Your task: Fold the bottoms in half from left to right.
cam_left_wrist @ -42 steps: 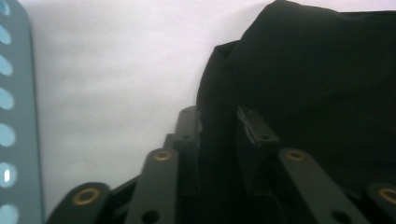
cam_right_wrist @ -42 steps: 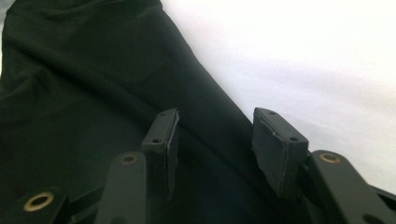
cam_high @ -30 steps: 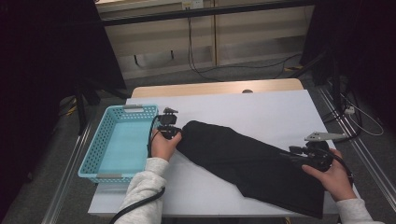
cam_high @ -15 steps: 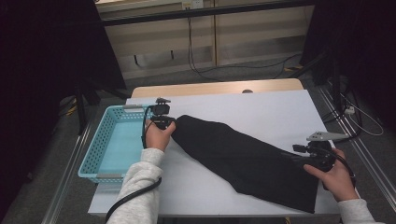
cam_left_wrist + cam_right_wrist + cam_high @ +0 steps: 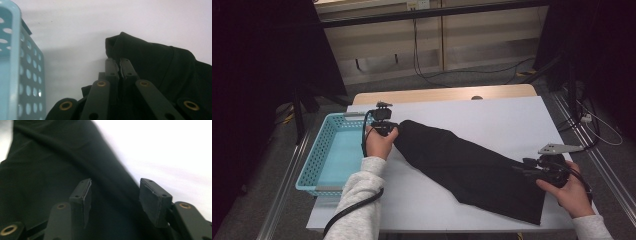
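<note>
Cloth (image 5: pixel 472 170), black, lies diagonally across the white table (image 5: pixel 492 115), from beside the blue basket (image 5: pixel 319 160) to the near right edge. We see the left gripper (image 5: pixel 119 61) pinched tight on the cloth's upper-left corner, right by the basket. Our right gripper (image 5: pixel 115 195) sits over the cloth's right end, jaws half apart and just been closing, pads not pressing the fabric.

Light blue perforated basket (image 5: pixel 334 152) sits to your left on the white table (image 5: pixel 492 117), hard against its left edge. Wooden strip (image 5: pixel 442 94) runs along the table's far edge. Beyond it, cables (image 5: pixel 452 80) trail over the grey floor (image 5: pixel 492 75).
</note>
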{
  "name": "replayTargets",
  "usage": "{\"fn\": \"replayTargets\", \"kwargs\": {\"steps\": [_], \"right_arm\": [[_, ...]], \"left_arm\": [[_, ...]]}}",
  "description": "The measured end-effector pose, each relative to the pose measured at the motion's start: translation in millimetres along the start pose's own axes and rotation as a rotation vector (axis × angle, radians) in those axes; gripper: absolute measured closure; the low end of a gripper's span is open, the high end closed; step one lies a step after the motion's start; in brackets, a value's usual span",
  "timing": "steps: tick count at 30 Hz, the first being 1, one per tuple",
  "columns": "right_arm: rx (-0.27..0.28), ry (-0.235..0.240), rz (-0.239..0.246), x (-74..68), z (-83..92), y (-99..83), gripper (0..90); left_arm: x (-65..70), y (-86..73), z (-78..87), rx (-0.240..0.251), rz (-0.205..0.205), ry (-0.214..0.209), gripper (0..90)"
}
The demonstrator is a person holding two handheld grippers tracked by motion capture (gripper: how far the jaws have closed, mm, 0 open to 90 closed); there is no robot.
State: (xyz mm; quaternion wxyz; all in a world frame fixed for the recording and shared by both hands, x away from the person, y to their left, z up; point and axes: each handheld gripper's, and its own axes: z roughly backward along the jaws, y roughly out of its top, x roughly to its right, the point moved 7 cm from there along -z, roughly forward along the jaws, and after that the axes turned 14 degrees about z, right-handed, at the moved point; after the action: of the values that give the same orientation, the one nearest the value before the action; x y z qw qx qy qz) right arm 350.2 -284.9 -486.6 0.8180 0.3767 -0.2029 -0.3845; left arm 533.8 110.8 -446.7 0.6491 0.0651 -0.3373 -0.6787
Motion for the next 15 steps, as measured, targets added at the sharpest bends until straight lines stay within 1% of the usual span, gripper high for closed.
{"fn": "replayTargets", "kwargs": {"steps": [1,2,3,4,5,6,7,9,11,12,13,14,15], "right_arm": [[0.0,0.0,0.0,0.0,0.0,0.0,44.9],[-0.005,0.016,0.022,-12.1,-5.7,4.3,49.9],[-0.005,0.016,0.022,-12.1,-5.7,4.3,49.9],[-0.007,0.024,0.025,-16.7,-8.0,6.1,53.0],[-0.002,0.05,0.034,-25.9,-12.7,9.7,55.8],[-0.005,0.095,0.058,-41.8,-19.9,14.2,64.3],[-0.005,0.095,0.058,-41.8,-19.9,14.2,64.3],[-0.011,0.133,0.085,-55.7,-27.6,17.1,69.2],[-0.011,0.154,0.099,-66.2,-35.4,19.1,70.5],[-0.007,0.168,0.113,-74.5,-41.9,20.4,70.5],[-0.007,0.168,0.113,-74.5,-41.9,20.4,70.5],[-0.006,0.191,0.126,-83.8,-47.4,21.2,70.5],[-0.006,0.191,0.126,-83.8,-47.4,21.2,70.5]], "left_arm": [[0.0,0.0,0.0,0.0,0.0,0.0,86.7],[0.7,-1.6,-0.7,-0.003,-0.002,-0.005,86.7],[0.7,-1.6,-0.7,-0.003,-0.002,-0.005,86.7],[0.9,-1.8,-0.9,-0.002,-0.001,-0.006,86.7],[0.8,-1.8,-0.7,-0.003,0.001,-0.008,86.7],[0.5,-1.7,-0.4,-0.003,0.0,-0.006,86.7],[0.4,-1.4,-0.2,-0.001,0.0,-0.006,86.7],[0.0,-0.9,1.0,0.002,0.001,-0.006,86.7],[0.0,-0.5,1.9,0.004,0.003,-0.008,86.7],[-0.2,-0.5,2.2,0.004,-0.002,-0.008,86.7],[0.0,-0.7,2.1,0.002,0.0,-0.009,86.7],[0.0,-1.2,1.3,0.001,0.002,-0.008,86.7],[0.0,-1.2,1.3,0.001,0.002,-0.008,86.7]]}}
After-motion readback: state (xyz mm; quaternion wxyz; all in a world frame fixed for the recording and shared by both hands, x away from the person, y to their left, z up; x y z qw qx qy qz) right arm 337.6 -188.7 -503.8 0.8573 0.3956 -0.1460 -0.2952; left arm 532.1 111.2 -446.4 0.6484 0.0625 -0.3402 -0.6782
